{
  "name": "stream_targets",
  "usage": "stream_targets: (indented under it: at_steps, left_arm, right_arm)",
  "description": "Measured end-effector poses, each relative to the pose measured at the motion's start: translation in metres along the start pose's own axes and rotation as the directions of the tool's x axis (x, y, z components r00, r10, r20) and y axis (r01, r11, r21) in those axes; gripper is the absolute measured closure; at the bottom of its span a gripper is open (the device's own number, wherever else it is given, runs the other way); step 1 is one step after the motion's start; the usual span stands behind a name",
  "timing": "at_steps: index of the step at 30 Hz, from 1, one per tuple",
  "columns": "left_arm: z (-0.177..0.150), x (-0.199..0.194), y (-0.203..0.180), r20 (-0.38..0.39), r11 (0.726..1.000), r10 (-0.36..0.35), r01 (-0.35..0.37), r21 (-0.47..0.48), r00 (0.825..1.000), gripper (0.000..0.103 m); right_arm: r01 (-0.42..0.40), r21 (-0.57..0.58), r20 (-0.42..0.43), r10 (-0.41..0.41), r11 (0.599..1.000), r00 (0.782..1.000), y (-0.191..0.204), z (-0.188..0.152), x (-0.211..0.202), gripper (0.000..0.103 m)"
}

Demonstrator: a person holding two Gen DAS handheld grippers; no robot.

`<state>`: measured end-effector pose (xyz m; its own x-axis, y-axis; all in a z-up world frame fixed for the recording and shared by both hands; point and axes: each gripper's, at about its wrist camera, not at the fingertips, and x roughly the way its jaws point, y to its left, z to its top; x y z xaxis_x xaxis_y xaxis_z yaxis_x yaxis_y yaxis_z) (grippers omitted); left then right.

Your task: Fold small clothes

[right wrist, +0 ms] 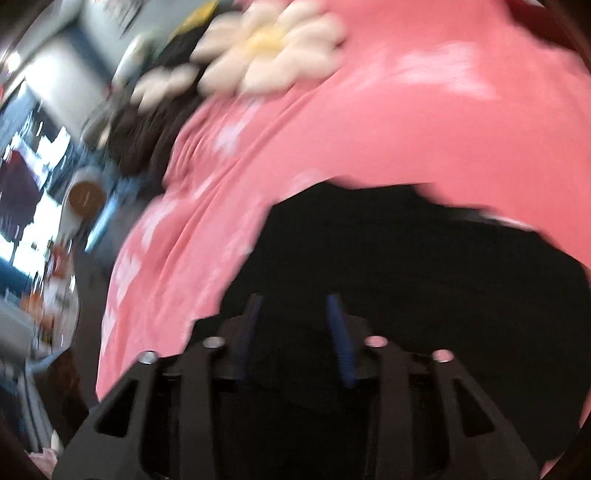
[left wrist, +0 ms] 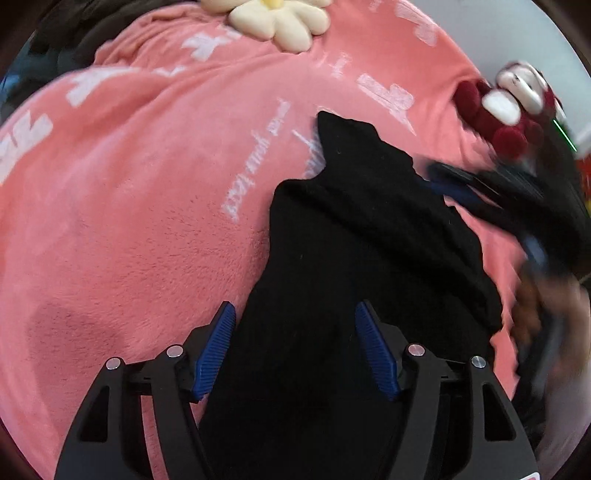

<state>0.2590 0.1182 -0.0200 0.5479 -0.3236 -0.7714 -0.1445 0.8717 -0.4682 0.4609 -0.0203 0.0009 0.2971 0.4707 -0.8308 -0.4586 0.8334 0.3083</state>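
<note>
Black fabric garment (left wrist: 362,258) lies crumpled on the pink fleece blanket with white lettering (left wrist: 129,206), running from my left gripper (left wrist: 295,347) up toward frame centre. My left jaws stand wide, blue ribbed pads (left wrist: 218,350) either side of the cloth, not pressing it. My right gripper (right wrist: 295,339) hangs over the same black cloth, jaws narrow with a clear gap, nothing pinched; view badly blurred. Cream plush daisy cushion (left wrist: 277,22) sits at the blanket's far edge.
</note>
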Motion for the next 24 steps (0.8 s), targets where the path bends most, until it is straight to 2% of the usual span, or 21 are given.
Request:
stream_targets:
  at_steps: [2, 5, 8, 10, 12, 14, 16, 18, 20, 22, 23, 24]
  left_arm:
    - [-0.005, -0.001, -0.001, 0.01, 0.999, 0.002, -0.002, 0.038, 1.0, 0.038]
    - [-0.009, 0.0, -0.004, 0.026, 0.998, 0.007, -0.009, 0.063, 1.0, 0.037]
    - [-0.008, 0.001, -0.007, 0.019, 0.998, -0.003, 0.002, 0.065, 1.0, 0.03]
    - [-0.008, 0.002, -0.007, 0.02, 0.998, -0.011, 0.01, 0.07, 1.0, 0.029]
    - [-0.008, 0.0, -0.006, 0.018, 0.997, -0.021, 0.02, 0.075, 1.0, 0.029]
    - [-0.008, -0.002, -0.006, 0.014, 0.997, -0.031, 0.03, 0.068, 0.999, 0.029]
    - [-0.006, -0.003, -0.004, 0.009, 0.998, -0.047, 0.047, 0.038, 0.999, 0.029]
    - [-0.005, -0.004, -0.004, 0.007, 0.998, -0.062, 0.062, 0.025, 0.998, 0.029]
    - [-0.006, -0.004, -0.007, 0.011, 0.998, -0.061, 0.06, 0.031, 0.998, 0.029]
    - [-0.009, -0.004, -0.009, 0.018, 0.998, -0.05, 0.05, 0.047, 0.999, 0.029]
    - [-0.011, -0.003, -0.01, 0.021, 0.998, -0.043, 0.042, 0.054, 0.999, 0.029]
    - [-0.011, -0.003, -0.013, 0.024, 0.997, -0.033, 0.032, 0.065, 0.999, 0.029]
  right_arm:
    - [0.048, -0.013, -0.049, -0.049, 0.999, 0.998, 0.01, 0.014, 0.037, 0.089]
    - [0.105, -0.024, -0.007, -0.105, 0.994, 0.994, 0.026, 0.031, 0.064, 0.09]
    - [0.153, -0.035, 0.005, -0.153, 0.988, 0.988, 0.044, 0.045, 0.08, 0.09]
    - [0.155, -0.035, 0.028, -0.154, 0.987, 0.988, 0.052, 0.046, 0.073, 0.09]
    - [0.095, 0.033, 0.1, -0.098, 0.995, 0.99, 0.038, 0.043, 0.04, 0.09]
    - [0.077, 0.11, 0.175, -0.096, 0.991, 0.98, 0.013, 0.021, -0.003, 0.09]
    - [0.102, 0.178, 0.226, -0.142, 0.979, 0.964, -0.02, -0.013, -0.043, 0.09]
    - [0.18, 0.291, 0.248, -0.256, 0.94, 0.934, -0.067, -0.062, -0.086, 0.089]
    - [0.264, 0.4, 0.217, -0.371, 0.878, 0.903, -0.117, -0.112, -0.119, 0.087]
    - [0.343, 0.455, 0.101, -0.43, 0.822, 0.897, -0.159, -0.148, -0.127, 0.087]
    - [0.355, 0.499, 0.055, -0.437, 0.79, 0.898, -0.182, -0.173, -0.138, 0.087]
    - [0.316, 0.53, 0.083, -0.419, 0.787, 0.904, -0.189, -0.186, -0.153, 0.087]
